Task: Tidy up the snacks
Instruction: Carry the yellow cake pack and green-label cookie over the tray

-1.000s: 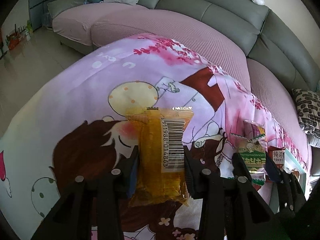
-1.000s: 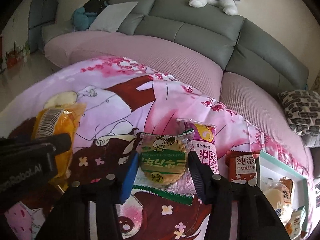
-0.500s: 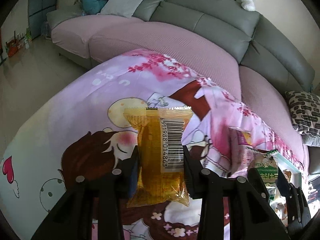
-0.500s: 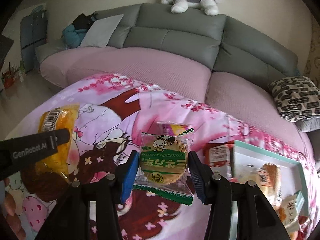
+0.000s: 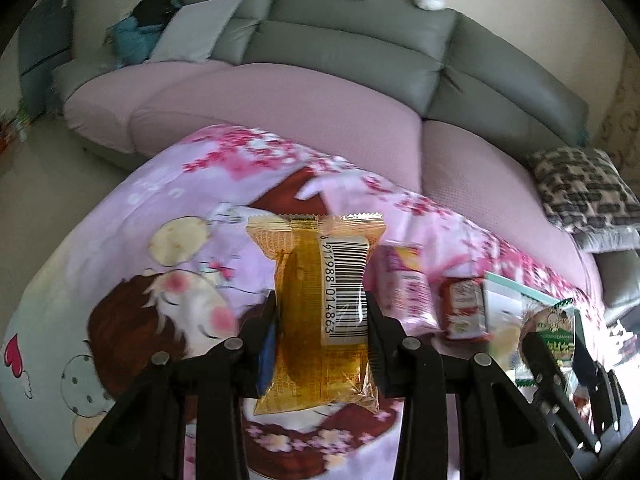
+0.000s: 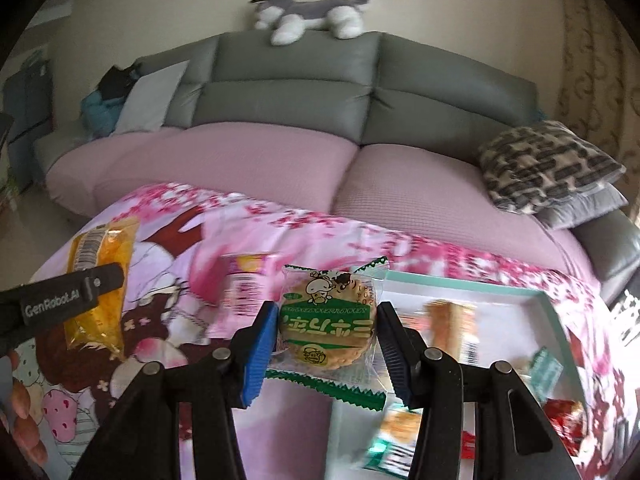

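Observation:
My left gripper (image 5: 320, 332) is shut on a yellow barcoded snack packet (image 5: 320, 312), held upright above the pink cartoon cloth (image 5: 160, 240). My right gripper (image 6: 326, 334) is shut on a round green-wrapped biscuit packet (image 6: 328, 328), lifted near the left edge of the teal-rimmed white tray (image 6: 460, 286). The yellow packet (image 6: 100, 280) and the left gripper's finger (image 6: 60, 300) appear at the left of the right wrist view. The biscuit packet (image 5: 554, 338) shows at the far right of the left wrist view.
Several snack packets lie in the tray. A pink packet (image 6: 248, 288) and a red packet (image 5: 464, 308) rest on the cloth left of it. The pink and grey sofa (image 6: 280, 160) stands behind, with a patterned cushion (image 6: 548, 168). A hand (image 6: 20, 408) shows at lower left.
Both grippers have risen and swung right with their packets. The tray has come into fuller view under the right gripper.

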